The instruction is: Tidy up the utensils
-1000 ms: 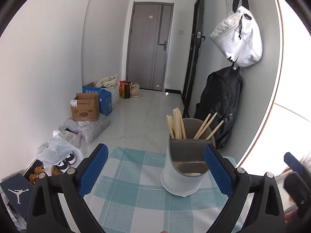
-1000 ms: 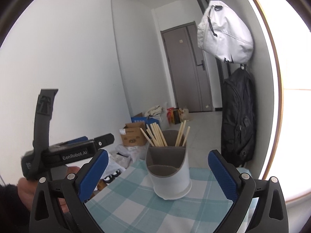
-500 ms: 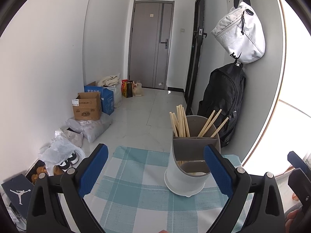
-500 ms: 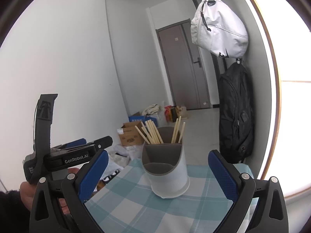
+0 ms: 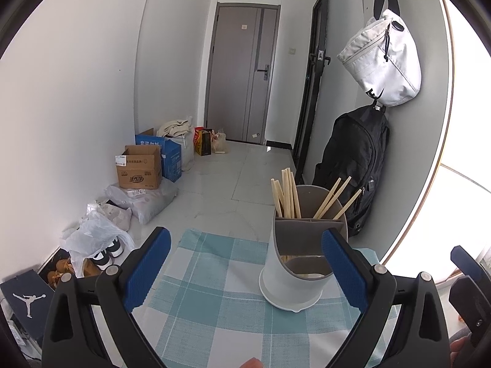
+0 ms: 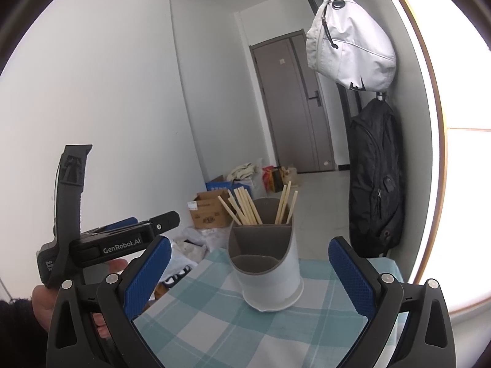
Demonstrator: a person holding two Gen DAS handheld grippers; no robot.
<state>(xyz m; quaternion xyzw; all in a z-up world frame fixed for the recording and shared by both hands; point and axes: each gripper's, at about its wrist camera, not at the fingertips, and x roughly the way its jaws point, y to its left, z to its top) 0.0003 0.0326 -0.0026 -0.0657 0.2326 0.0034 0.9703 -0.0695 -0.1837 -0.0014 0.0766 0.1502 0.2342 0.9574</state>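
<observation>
A white and grey utensil holder [image 5: 294, 270] stands on a teal checked cloth [image 5: 214, 300] on a small table. Several wooden chopsticks [image 5: 287, 193] stand in its back compartments. The holder also shows in the right wrist view [image 6: 267, 263], with the chopsticks [image 6: 245, 205] in the back. My left gripper [image 5: 245, 263] is open and empty, with the holder just inside its right finger. My right gripper [image 6: 250, 271] is open and empty, with the holder between its fingers but farther off. The left gripper's body [image 6: 101, 239] shows at the left of the right wrist view.
A black backpack [image 5: 353, 165] and a white bag [image 5: 383, 61] hang on the right wall behind the table. Cardboard boxes [image 5: 139, 171], plastic bags and shoes [image 5: 104, 251] lie on the floor at the left. A grey door [image 5: 242, 73] is at the far end.
Both views have shifted a little: the holder sits slightly farther right in the left wrist view and slightly farther left in the right wrist view. Both grippers stay open and empty.
</observation>
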